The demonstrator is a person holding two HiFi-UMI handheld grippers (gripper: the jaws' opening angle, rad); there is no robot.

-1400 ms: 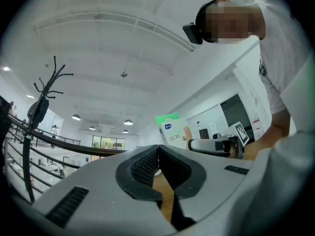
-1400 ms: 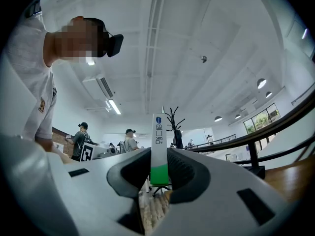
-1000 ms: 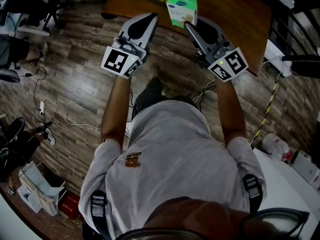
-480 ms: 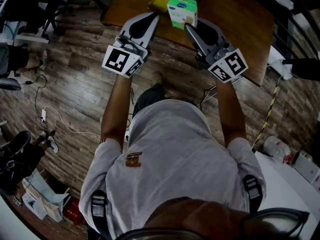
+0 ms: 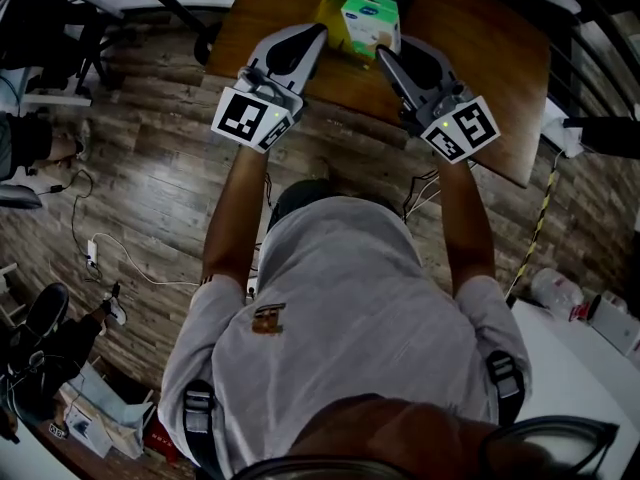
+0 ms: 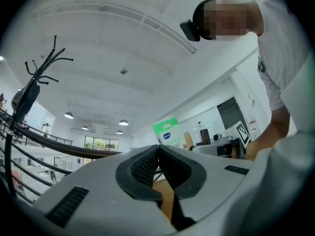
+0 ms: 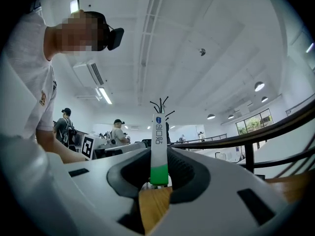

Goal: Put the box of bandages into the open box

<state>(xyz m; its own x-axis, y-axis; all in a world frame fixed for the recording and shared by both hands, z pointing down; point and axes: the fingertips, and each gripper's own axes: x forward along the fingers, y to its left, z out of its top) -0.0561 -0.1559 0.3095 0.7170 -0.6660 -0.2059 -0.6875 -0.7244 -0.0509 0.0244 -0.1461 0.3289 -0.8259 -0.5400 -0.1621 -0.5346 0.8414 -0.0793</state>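
At the bottom of the frame in the head view the person is leaning forward, both forearms reaching up the picture toward the table (image 5: 480,58). By my reading the carrying step is under way. The right gripper (image 5: 384,54) is clamping the box of bandages (image 5: 370,20). In the right gripper view that box is standing edge-on between the pads (image 7: 130,173), which are pressing on its two broad faces. The left gripper (image 5: 316,32) is hanging just left of the box with its jaws shut together and nothing between them. Whether it is touching the box I cannot tell.

Further up, at upper centre, a yellow box (image 5: 332,10) is showing from behind the bandage box, and I am taking it for the open box. The two are overlapping in the picture. Whether the bandage box is already over the opening, or touching a wall, is not showing.

The next move is calling for centring the carried box over the opening, lowering it clear of the walls, and only then parting the jaws.

The table's near edge is running slantwise just under both grippers, and the yellow box is sitting close to it. A sideways nudge there looks risky. Bare wood is lying open toward the upper right, while the left gripper is crowding the left side.
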